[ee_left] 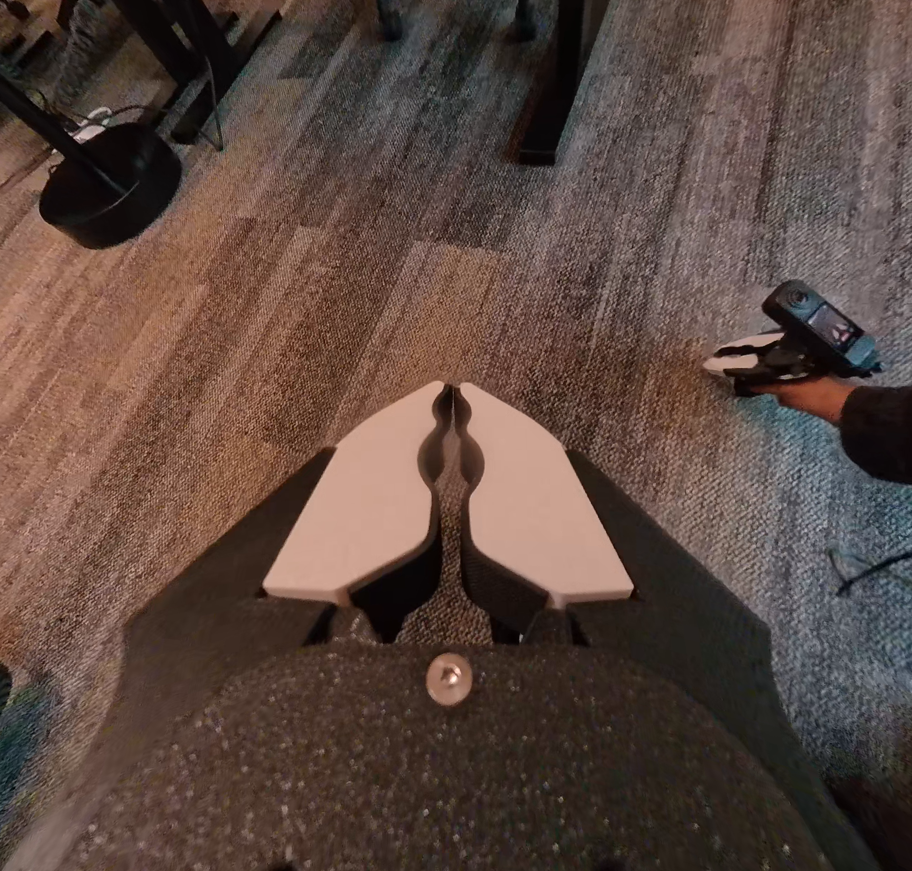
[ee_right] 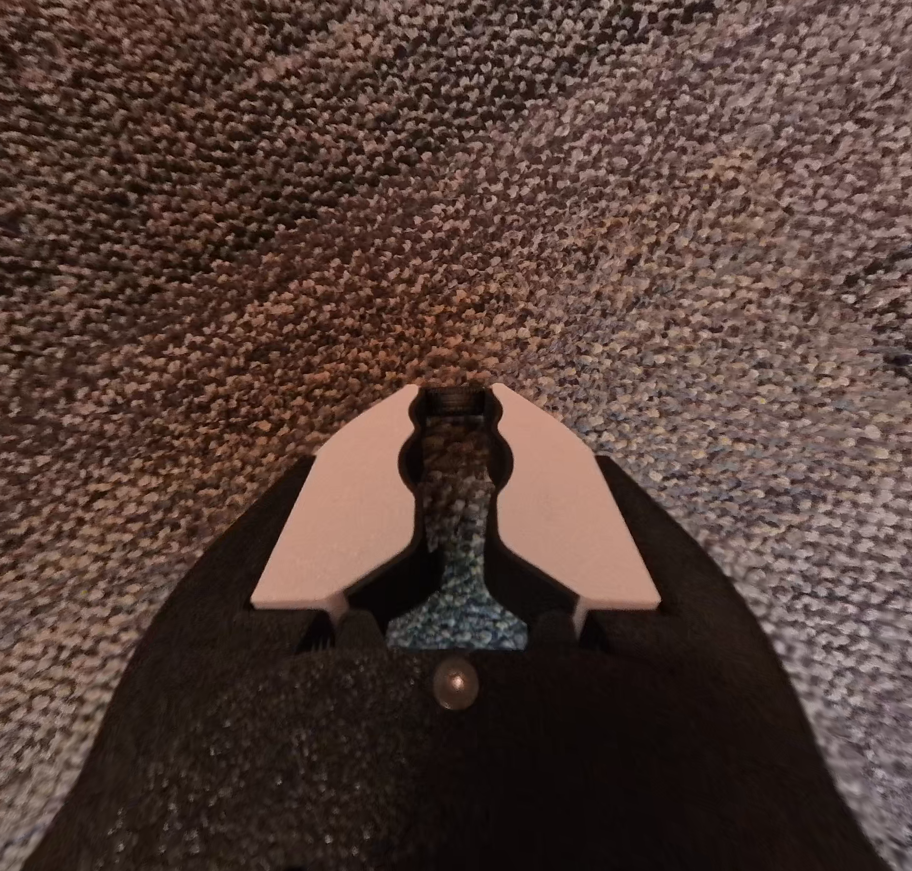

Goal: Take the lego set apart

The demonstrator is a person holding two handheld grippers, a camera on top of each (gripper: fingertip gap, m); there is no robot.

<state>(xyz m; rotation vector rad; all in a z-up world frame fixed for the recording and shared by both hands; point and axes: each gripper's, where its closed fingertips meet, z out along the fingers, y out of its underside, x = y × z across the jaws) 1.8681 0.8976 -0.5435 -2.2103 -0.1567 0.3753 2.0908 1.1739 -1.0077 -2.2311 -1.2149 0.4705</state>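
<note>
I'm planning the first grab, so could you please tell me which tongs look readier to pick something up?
Probably the right tongs: they stand open, low over the carpet. The left tongs are shut and higher up. No toy bricks show in either view.

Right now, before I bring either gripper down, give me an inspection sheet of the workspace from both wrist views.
Surface: grey-brown carpet fills both views; no table top seen.
Job's things: nothing seen; no lego in either view.
Clutter: round black base of a stand, upper left.
Grippers: left gripper shut, tips meeting, nothing between them. Right gripper slightly open, empty, close above the carpet; in the left wrist view it is held in a hand, far right.
Cables: dark cable on the carpet at right; cords by the round base.
Surroundings: black furniture legs along the top.
</note>
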